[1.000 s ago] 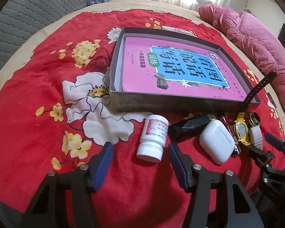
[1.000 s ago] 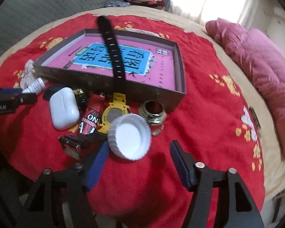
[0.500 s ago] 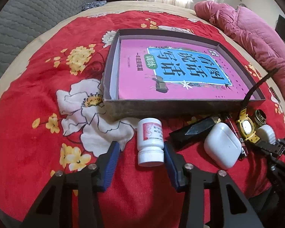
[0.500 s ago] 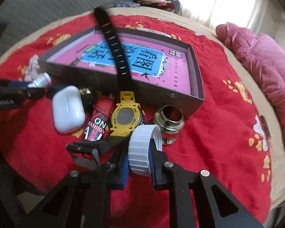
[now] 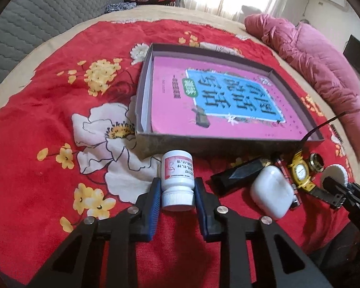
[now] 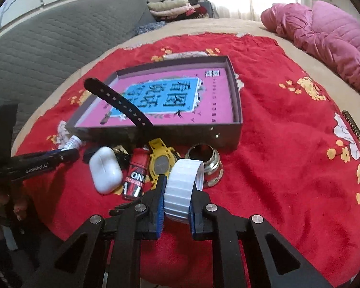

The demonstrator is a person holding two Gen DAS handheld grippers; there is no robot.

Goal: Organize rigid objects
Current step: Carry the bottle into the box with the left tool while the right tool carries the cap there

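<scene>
Surface: red floral blanket (image 5: 48, 124) spread over a bed
Tray: shallow grey cardboard box (image 5: 228, 144) holding a pink book (image 5: 213, 98)
Left gripper (image 5: 177, 196): jaws closing on a small white plastic pill bottle (image 5: 178, 180) lying just before the box, pads at its sides
Right gripper (image 6: 177, 199): clamped on a ribbed white plastic lid (image 6: 182, 187) held on edge
Nearby: white earbud case (image 6: 105, 170), yellow wristwatch (image 6: 162, 163), metal ring (image 6: 205, 163)

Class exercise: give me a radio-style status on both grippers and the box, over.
Left gripper closing around white pill bottle. Right gripper clamped on white ribbed plastic cap. Shallow grey box holds only pink book. Black watch strap overhangs its rim.
</scene>
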